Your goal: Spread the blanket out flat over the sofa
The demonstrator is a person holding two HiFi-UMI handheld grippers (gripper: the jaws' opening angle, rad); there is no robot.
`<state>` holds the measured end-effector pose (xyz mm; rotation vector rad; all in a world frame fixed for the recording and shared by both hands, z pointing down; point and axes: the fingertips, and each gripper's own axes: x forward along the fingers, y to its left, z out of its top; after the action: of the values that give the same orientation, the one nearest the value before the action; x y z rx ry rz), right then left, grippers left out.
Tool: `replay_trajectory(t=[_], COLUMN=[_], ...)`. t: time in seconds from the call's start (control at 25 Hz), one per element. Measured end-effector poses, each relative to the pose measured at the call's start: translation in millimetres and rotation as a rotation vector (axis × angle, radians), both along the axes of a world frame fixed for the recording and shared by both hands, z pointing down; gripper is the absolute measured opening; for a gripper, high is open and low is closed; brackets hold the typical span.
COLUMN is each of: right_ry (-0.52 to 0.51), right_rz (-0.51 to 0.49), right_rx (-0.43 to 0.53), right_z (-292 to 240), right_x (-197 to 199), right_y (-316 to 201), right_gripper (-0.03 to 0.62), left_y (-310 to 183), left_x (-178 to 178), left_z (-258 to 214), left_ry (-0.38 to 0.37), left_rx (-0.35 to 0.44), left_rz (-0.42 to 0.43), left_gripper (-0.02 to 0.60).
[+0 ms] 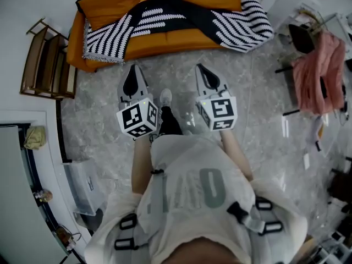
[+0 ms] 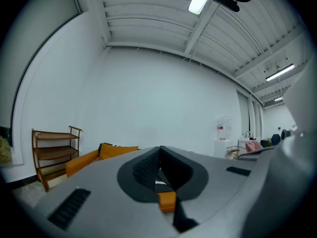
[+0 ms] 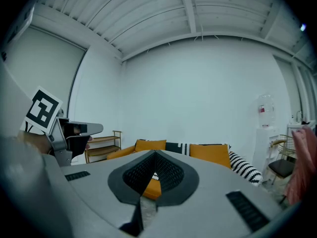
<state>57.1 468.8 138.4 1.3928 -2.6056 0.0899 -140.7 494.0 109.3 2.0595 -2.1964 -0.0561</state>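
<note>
While a wooden shelf (image 1: 48, 59) stands at left, the left gripper (image 1: 132, 69) and right gripper (image 1: 201, 69) hover with jaws together, empty, before the orange sofa (image 1: 181, 39) bearing the bunched striped blanket (image 1: 159, 18).

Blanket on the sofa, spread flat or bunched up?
Bunched: the striped blanket lies in folds across the orange sofa, leaving seat bare.

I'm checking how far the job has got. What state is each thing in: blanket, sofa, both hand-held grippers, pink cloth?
Blanket: bunched and draped unevenly, not flat.
Sofa: partly covered, orange seat and cushions showing.
Left hand-held gripper: shut, empty, short of the sofa.
Right hand-held gripper: shut, empty, short of the sofa.
Pink cloth: hanging over a chair.
</note>
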Motion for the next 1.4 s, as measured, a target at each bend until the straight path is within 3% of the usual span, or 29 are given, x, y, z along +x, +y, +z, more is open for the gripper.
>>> replay_trajectory(t=[0.44,1.08,1.4], right_ry=[0.023,0.063,0.033], right_rz=[0.019,0.060,0.010], right_rx=[-0.023,-0.064,-0.046], right_z=[7,-4,-12], right_x=[-59,-158,-169], right_y=[-101,-282,-321], right_gripper=[0.006,0.006,0.006], left_y=[-109,-300,-326], left_x=[-55,-140,-133], left_z=[10,6,9], left_ry=[0.036,0.010,0.014], left_rx=[-0.031,-0.053,-0.063], left_rz=[0.009,0.081,0.043], left_gripper=[0.006,0.006,0.008])
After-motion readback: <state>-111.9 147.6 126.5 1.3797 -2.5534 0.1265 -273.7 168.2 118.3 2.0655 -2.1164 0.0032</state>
